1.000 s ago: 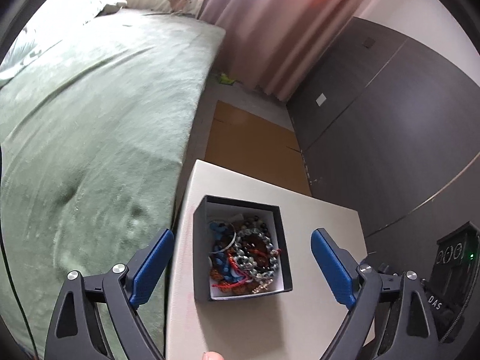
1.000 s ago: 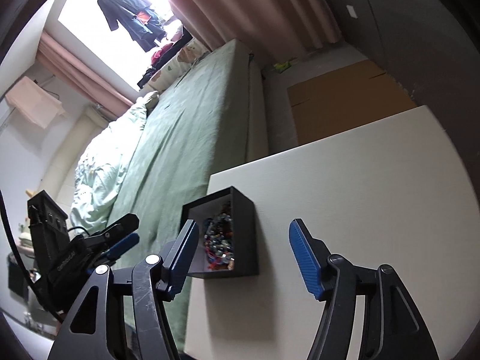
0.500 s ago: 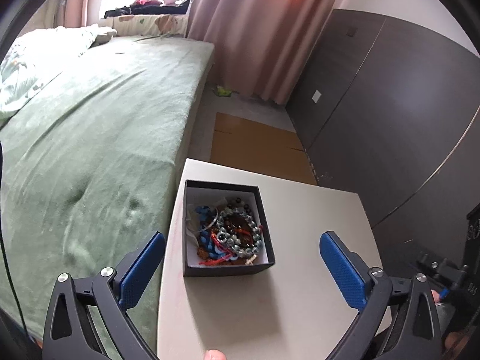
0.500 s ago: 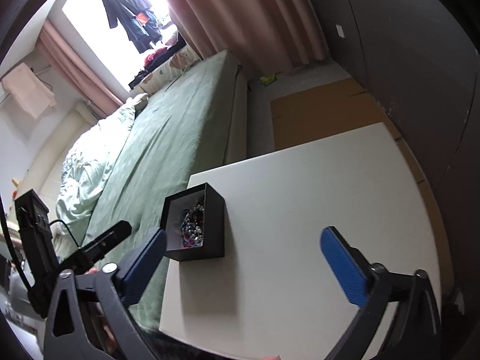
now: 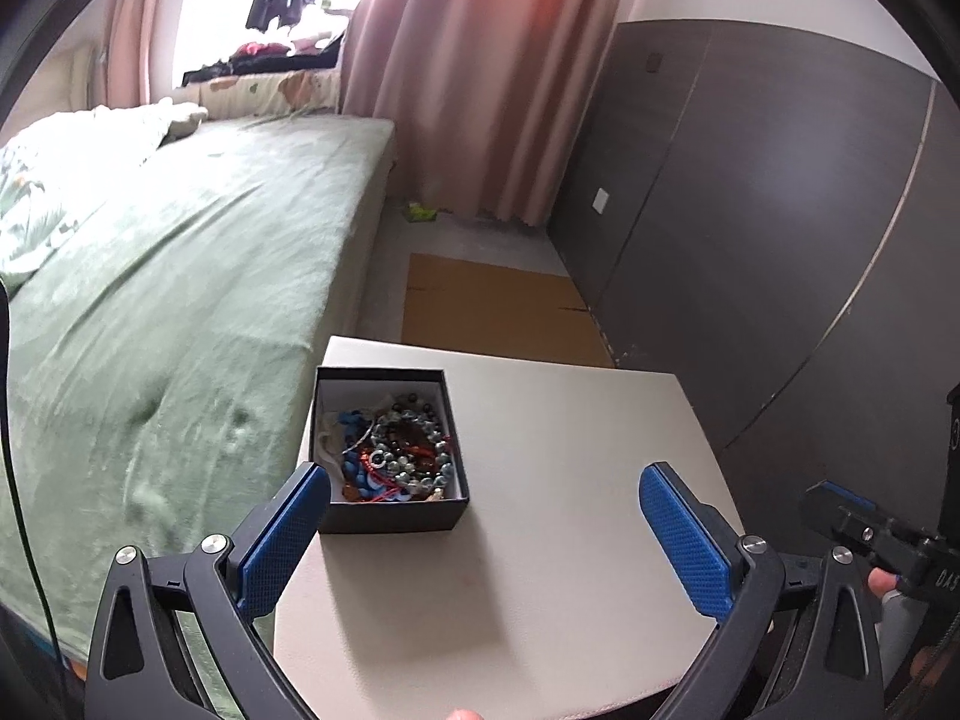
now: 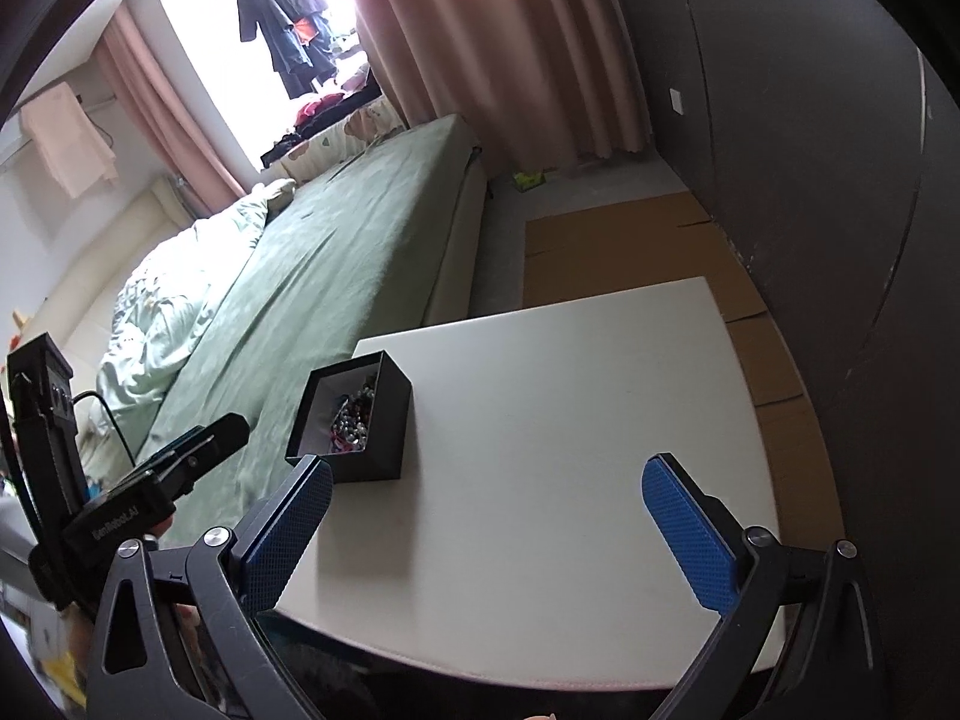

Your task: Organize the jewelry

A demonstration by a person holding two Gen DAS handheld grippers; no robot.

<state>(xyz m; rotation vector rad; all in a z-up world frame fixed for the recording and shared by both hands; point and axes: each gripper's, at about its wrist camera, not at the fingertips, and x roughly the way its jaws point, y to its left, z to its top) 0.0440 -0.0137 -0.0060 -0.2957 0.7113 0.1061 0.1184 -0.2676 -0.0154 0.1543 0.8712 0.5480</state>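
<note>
A black open box (image 5: 390,513) with a white lining stands near the left edge of a white table (image 5: 570,480). It holds a tangle of jewelry (image 5: 396,450): grey bead bracelets, blue beads and red cord. My left gripper (image 5: 480,531) is open and empty, held above the table's near part, its left pad just in front of the box. In the right wrist view the box (image 6: 360,414) sits at the table's left edge (image 6: 540,420). My right gripper (image 6: 486,531) is open and empty, to the right of the box.
A bed with a green cover (image 5: 168,300) runs along the table's left side. Flat cardboard (image 5: 498,312) lies on the floor beyond the table. A dark wardrobe wall (image 5: 780,210) stands on the right, pink curtains (image 5: 492,78) at the back.
Both grippers have pulled back and up from the box, which now looks smaller and farther away. The right gripper's jaws have opened wider. The box and jewelry have not moved.
</note>
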